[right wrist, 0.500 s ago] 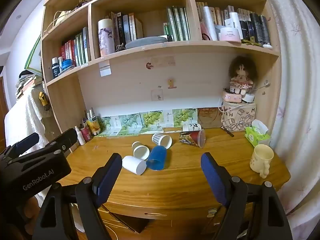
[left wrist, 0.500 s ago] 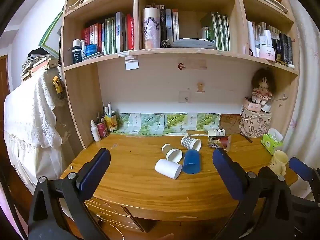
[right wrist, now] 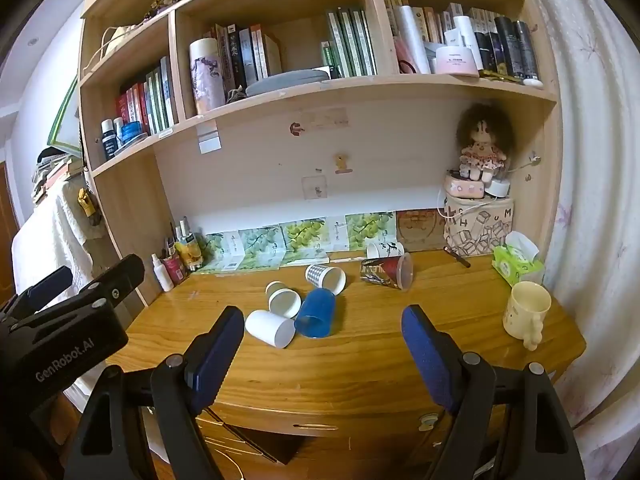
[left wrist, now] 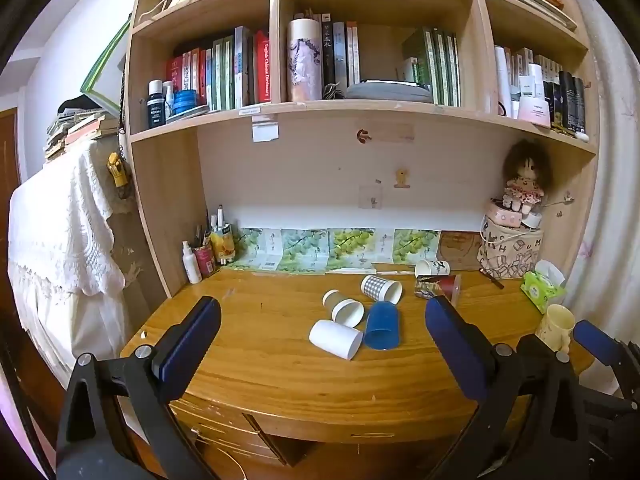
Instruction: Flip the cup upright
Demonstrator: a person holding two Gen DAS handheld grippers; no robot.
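Note:
Several cups lie on their sides on the wooden desk (left wrist: 280, 364): a white cup (left wrist: 335, 339), a blue cup (left wrist: 383, 325), a second white cup (left wrist: 344, 309), a checked cup (left wrist: 381, 288), a red patterned cup (left wrist: 438, 286) and a small printed cup (left wrist: 431, 268). They also show in the right wrist view: white cup (right wrist: 270, 328), blue cup (right wrist: 316, 314), checked cup (right wrist: 325, 276). My left gripper (left wrist: 322, 326) is open and empty, held before the desk's front edge. My right gripper (right wrist: 322, 334) is open and empty, likewise short of the cups.
A cream mug (right wrist: 525, 314) stands upright at the desk's right front. A green tissue pack (right wrist: 516, 262), a box with a doll (right wrist: 478, 220) and bottles (right wrist: 176, 264) line the back. Shelves of books hang above. Drawers sit under the desk edge (right wrist: 320, 426).
Both grippers have shifted very slightly; the cups have not moved.

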